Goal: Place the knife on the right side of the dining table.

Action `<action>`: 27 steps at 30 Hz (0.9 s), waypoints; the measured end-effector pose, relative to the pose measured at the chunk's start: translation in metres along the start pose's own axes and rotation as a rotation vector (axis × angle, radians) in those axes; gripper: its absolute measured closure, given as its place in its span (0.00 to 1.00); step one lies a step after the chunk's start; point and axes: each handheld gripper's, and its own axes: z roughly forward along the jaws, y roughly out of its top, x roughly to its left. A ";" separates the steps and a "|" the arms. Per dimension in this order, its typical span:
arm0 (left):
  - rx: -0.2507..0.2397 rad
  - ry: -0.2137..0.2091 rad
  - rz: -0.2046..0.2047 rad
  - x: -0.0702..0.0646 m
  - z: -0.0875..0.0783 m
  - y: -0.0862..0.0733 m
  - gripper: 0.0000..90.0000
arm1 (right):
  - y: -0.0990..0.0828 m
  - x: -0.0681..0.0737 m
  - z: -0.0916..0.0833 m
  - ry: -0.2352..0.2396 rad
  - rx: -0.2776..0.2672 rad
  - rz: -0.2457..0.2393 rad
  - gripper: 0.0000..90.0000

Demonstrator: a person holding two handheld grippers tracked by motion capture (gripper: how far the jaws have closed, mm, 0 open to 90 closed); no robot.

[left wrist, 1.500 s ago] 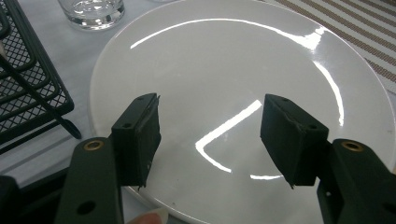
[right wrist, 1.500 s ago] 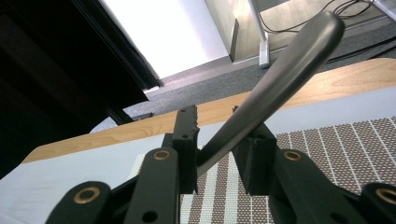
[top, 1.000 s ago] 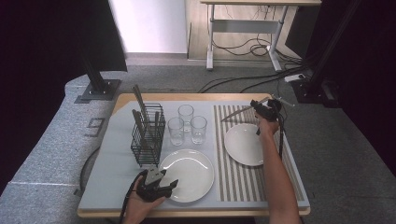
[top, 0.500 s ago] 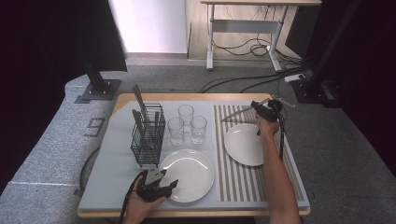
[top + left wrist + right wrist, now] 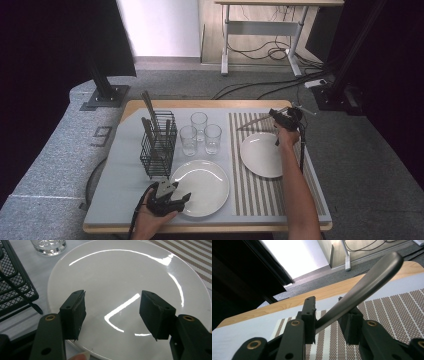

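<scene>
Right claw (image 5: 270, 116) sits over the far end of the striped mat (image 5: 250, 190), just beyond the smaller plate (image 5: 262, 154). It has a piece of metal cutlery (image 5: 362, 287) between its jaws. In the right gripper view the handle runs up and to the right, past the jaw tips; the working end is hidden behind the jaws, so fork, knife or spoon cannot be told. The handle lies against the left jaw, with a gap to the right jaw. Whether it is clamped or loose: cannot tell. In the high view the cutlery (image 5: 252, 122) shows as a thin sliver pointing left, too small for detail.

Left claw (image 5: 179, 200) is released, jaws apart with nothing between them, hovering above the near rim of the larger plate (image 5: 120, 272). That plate's lower edge is cut off by the jaws in the left gripper view.

Black wire basket (image 5: 159, 145) stands left of the three glasses (image 5: 200, 132) on the table (image 5: 115, 200); dark handles stick up from it, kind unclear.
</scene>
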 end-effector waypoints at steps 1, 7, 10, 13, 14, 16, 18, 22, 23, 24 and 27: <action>0.001 0.000 0.000 0.000 0.000 0.000 0.42 | 0.000 -0.001 0.000 0.000 0.001 0.002 0.75; 0.004 -0.002 -0.001 0.000 0.001 0.000 0.42 | -0.001 -0.003 0.001 -0.001 0.005 0.011 0.75; 0.006 -0.004 0.001 0.000 0.001 0.000 0.42 | -0.001 -0.004 0.002 -0.001 0.004 0.012 0.75; 0.004 -0.003 0.000 0.000 0.001 0.000 0.42 | -0.001 -0.004 0.002 -0.001 0.006 0.018 0.74; 0.003 -0.002 0.000 0.000 0.001 0.000 0.42 | -0.001 -0.005 0.002 -0.001 0.008 0.018 0.74; 0.003 -0.002 0.000 0.000 0.001 0.000 0.42 | -0.001 -0.005 0.002 -0.001 0.008 0.018 0.74; 0.004 -0.003 0.001 0.000 0.001 0.000 0.42 | -0.001 -0.005 0.002 -0.002 0.008 0.018 0.74; 0.008 -0.004 0.002 -0.001 0.001 0.000 0.42 | -0.001 -0.006 0.002 -0.001 0.009 0.021 0.74; 0.009 -0.004 0.002 -0.001 0.001 0.000 0.42 | -0.002 -0.006 0.002 0.000 0.009 0.023 0.74; 0.008 -0.004 0.002 -0.001 0.001 0.000 0.42 | -0.002 -0.007 0.002 -0.001 0.012 0.024 0.74; 0.007 -0.003 0.002 -0.001 0.001 0.000 0.42 | -0.002 -0.008 0.003 -0.003 0.015 0.026 0.74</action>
